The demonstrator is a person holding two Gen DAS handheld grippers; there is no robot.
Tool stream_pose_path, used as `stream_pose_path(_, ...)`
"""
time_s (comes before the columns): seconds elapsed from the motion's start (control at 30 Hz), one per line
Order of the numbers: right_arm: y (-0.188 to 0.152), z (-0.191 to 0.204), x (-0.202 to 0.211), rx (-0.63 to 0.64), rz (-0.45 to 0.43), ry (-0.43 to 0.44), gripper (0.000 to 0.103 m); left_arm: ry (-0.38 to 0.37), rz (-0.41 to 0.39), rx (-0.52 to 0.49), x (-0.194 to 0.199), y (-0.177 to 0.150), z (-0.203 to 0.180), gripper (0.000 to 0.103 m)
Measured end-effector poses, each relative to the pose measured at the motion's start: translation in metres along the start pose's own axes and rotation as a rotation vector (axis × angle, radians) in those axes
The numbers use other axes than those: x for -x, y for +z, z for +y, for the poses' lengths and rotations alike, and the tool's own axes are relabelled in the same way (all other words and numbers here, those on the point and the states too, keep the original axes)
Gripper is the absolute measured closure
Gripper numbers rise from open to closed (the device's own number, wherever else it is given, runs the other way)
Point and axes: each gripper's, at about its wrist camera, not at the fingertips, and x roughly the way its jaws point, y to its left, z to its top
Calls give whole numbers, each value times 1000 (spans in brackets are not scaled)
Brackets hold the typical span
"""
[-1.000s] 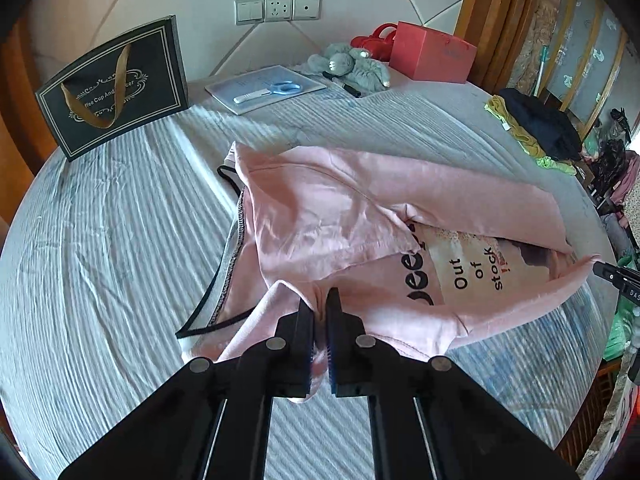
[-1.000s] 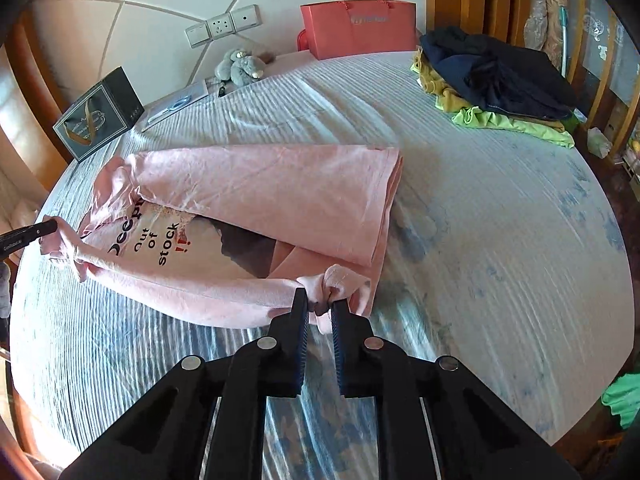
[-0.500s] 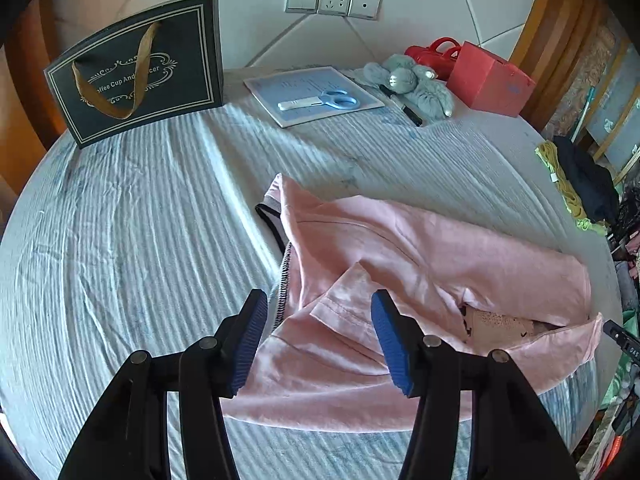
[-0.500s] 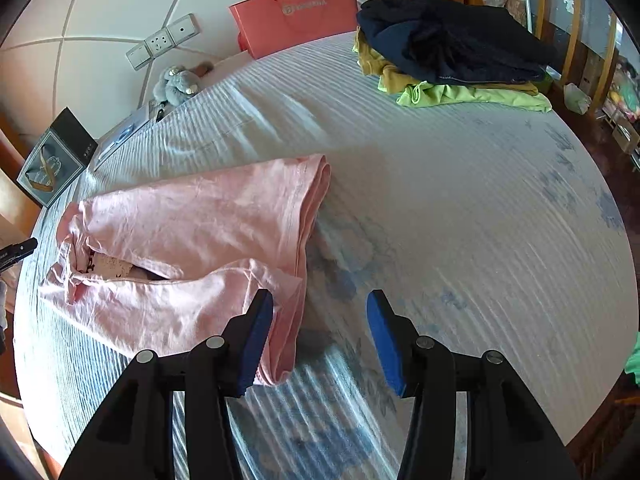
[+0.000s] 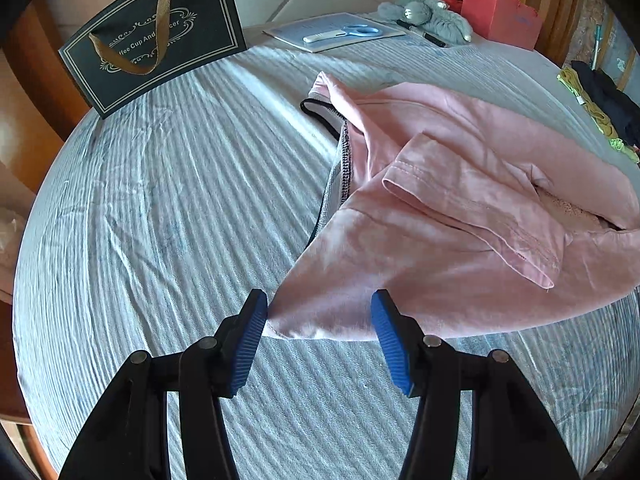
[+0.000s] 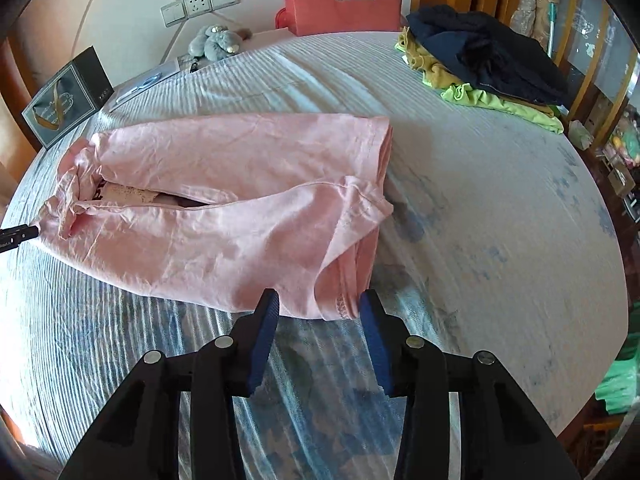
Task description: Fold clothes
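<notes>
On the bed (image 5: 160, 200), pink shirt (image 5: 460, 240) lies free; left tongs (image 5: 318, 320) gape, right tongs (image 6: 319, 314) are closing.

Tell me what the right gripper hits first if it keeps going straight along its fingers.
Most likely the near hemmed corner of the pink shirt: it lies between the closing jaws of the right gripper, not yet pinched. Depth is uncertain; it might meet the striped bedcover just before it.

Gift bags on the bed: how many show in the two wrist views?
2. The black gift bag stands at the far left edge by the wall; the red gift bag stands against the wall near the clothes pile. Others may be hidden.
</notes>
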Motion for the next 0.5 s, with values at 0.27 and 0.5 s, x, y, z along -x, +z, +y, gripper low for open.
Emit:
stream_pose_path(0.27,3,-19,-11,-38,56,-67,88,-11,22,81,-7,3,15,49)
stream_pose_path(0.5,4,-60,1,-158,64,-104,57,-61,16,78,14,9,15,47)
